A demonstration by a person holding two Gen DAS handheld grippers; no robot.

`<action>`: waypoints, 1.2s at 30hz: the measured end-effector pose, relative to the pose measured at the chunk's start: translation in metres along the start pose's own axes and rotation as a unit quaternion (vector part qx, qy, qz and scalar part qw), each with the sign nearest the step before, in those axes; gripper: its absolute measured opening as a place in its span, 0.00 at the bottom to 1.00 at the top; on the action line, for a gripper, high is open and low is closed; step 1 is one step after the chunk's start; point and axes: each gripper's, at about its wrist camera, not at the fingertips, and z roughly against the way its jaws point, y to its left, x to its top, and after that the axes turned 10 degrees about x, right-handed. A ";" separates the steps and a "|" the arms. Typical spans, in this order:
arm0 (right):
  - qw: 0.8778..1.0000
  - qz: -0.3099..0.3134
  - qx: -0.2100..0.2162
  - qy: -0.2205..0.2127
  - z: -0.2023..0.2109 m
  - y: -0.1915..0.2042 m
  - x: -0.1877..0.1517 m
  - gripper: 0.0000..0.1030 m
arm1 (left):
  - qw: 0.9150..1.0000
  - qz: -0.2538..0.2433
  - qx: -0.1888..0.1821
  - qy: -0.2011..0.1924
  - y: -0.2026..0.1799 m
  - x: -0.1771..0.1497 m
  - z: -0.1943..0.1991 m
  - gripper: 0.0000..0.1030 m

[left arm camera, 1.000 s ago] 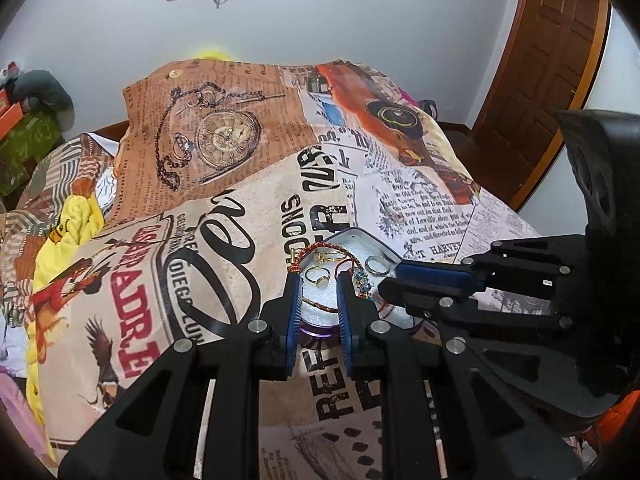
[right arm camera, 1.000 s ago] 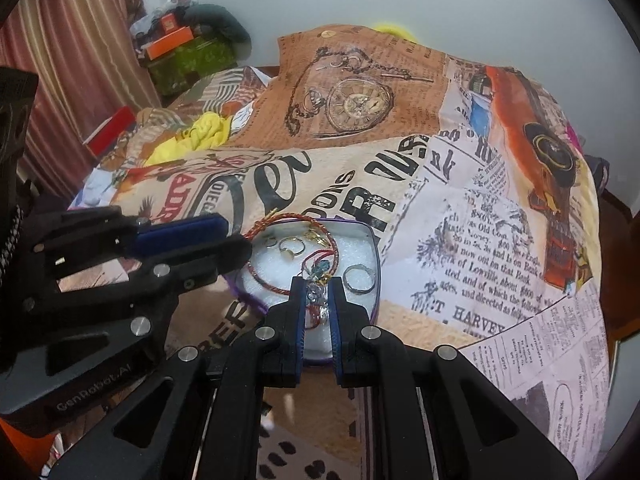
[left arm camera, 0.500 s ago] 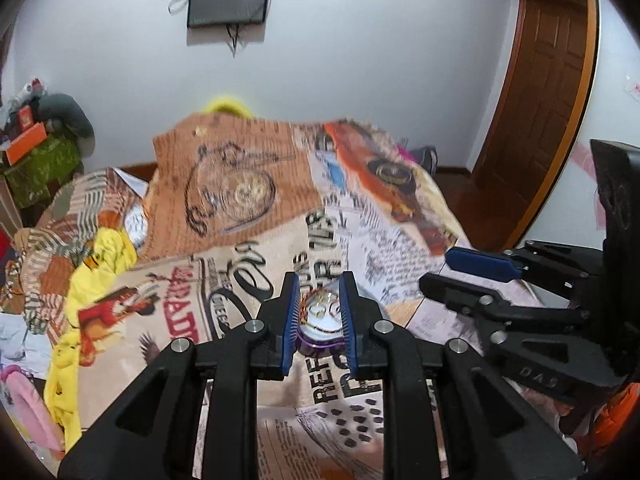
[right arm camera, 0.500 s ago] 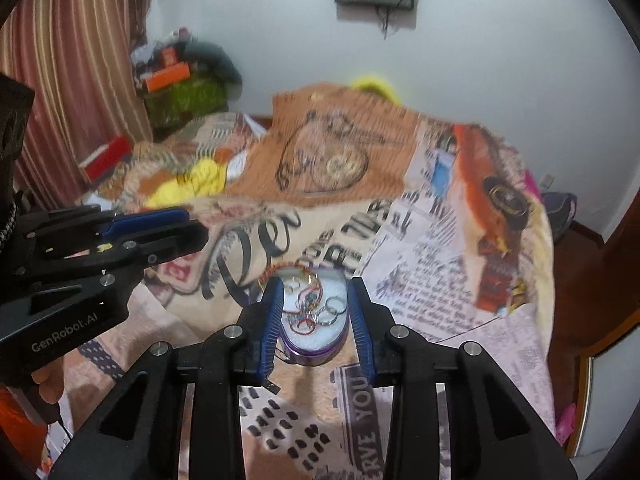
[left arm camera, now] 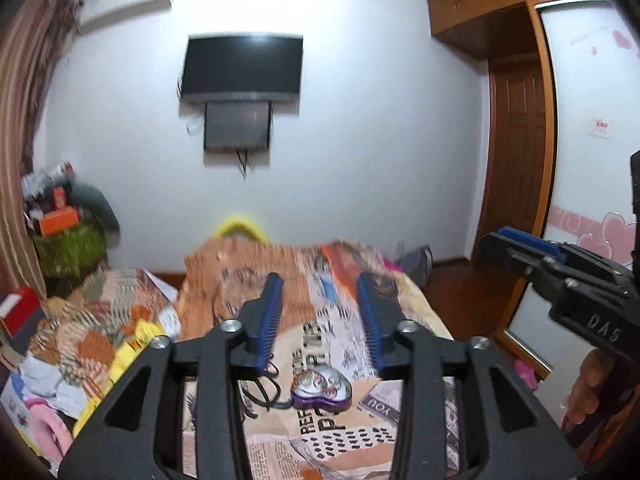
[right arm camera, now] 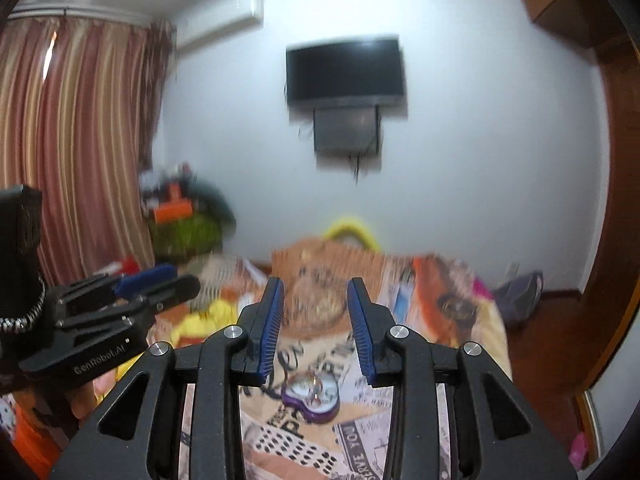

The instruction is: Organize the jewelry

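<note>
Both grippers have pulled back and up from the heart-shaped tin [left arm camera: 322, 391] – left gripper [left arm camera: 320, 320] and right gripper [right arm camera: 316, 326] now spread, empty. It sits mid-bed on the printed bedspread [left arm camera: 344, 344], jewelry inside. Light, rigid, slick-sided – grip across its purple walls.

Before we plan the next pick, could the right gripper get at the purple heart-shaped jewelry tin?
Probably yes: the right gripper is open, and the purple heart-shaped jewelry tin lies uncovered on the bedspread, nothing between.
</note>
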 end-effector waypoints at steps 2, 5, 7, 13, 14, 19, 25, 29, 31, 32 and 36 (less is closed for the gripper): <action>1.000 0.001 -0.021 -0.019 0.015 0.007 0.000 0.33 | 0.999 -0.002 0.011 -0.030 -0.004 0.000 0.021 0.58; 0.998 0.009 -0.042 -0.045 0.030 0.018 -0.003 0.59 | 0.998 -0.005 0.021 -0.054 -0.007 -0.003 0.041 0.88; 0.996 0.018 -0.063 -0.056 0.033 0.023 -0.004 0.76 | 0.998 0.000 0.030 -0.063 -0.007 -0.005 0.049 0.95; 0.993 0.015 -0.092 -0.071 0.039 0.028 -0.009 1.00 | 0.998 0.023 0.041 -0.050 0.001 -0.009 0.054 0.98; 0.993 0.013 -0.091 -0.069 0.039 0.027 -0.009 1.00 | 0.998 0.025 0.043 -0.049 0.001 -0.010 0.058 0.98; 0.994 0.012 -0.089 -0.059 0.046 0.027 -0.012 1.00 | 0.997 0.027 0.051 -0.042 0.002 -0.015 0.062 0.98; 0.995 0.010 -0.088 -0.049 0.055 0.026 -0.018 1.00 | 0.998 0.023 0.052 -0.039 0.000 -0.017 0.063 0.98; 0.995 0.009 -0.090 -0.044 0.056 0.026 -0.021 1.00 | 0.998 0.020 0.051 -0.037 -0.003 -0.019 0.064 0.98; 0.995 0.007 -0.091 -0.040 0.055 0.025 -0.021 1.00 | 0.998 0.018 0.051 -0.036 -0.002 -0.019 0.064 0.98; 0.995 0.006 -0.091 -0.038 0.055 0.024 -0.023 1.00 | 0.998 0.018 0.051 -0.035 -0.002 -0.019 0.064 0.98; 0.995 0.000 -0.090 -0.030 0.054 0.022 -0.024 1.00 | 0.998 0.015 0.050 -0.031 -0.004 -0.019 0.062 0.98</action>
